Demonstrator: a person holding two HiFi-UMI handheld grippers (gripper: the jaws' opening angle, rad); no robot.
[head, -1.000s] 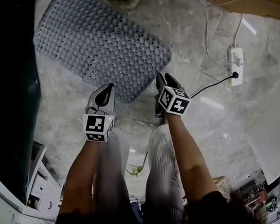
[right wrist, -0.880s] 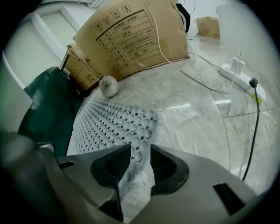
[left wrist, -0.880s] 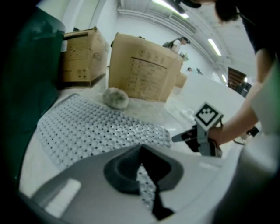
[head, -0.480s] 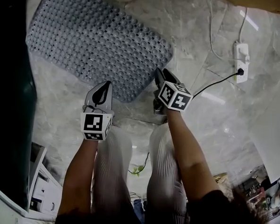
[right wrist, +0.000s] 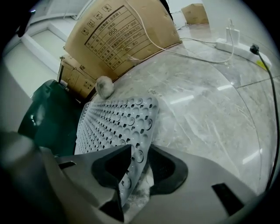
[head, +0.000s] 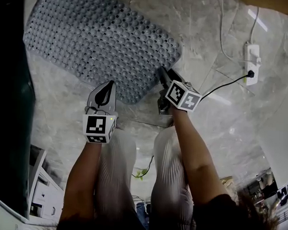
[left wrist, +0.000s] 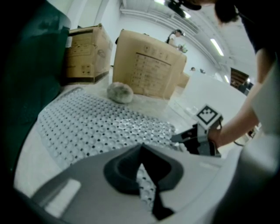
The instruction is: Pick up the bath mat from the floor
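A grey bath mat (head: 100, 36) full of small holes lies on the marble floor, seen at the upper left of the head view. My left gripper (head: 107, 85) is at the mat's near edge. In the left gripper view its jaws stand close together with a strip of the bath mat (left wrist: 100, 127) pinched between them at the left gripper (left wrist: 146, 186). My right gripper (head: 162, 75) holds the mat's near right corner. In the right gripper view that corner of the bath mat (right wrist: 118, 118) curls up off the floor between the jaws of the right gripper (right wrist: 135, 170).
A white power strip (head: 252, 58) with a black cable lies on the floor at the right. Cardboard boxes (left wrist: 151, 70) and a grey fuzzy ball (left wrist: 120, 92) sit beyond the mat. A dark green object (head: 5, 79) runs along the left. White furniture (head: 37, 188) stands behind my legs.
Both grippers stay at the mat's near edge. The right gripper has tilted slightly and the mat's right corner has shifted a little with it.
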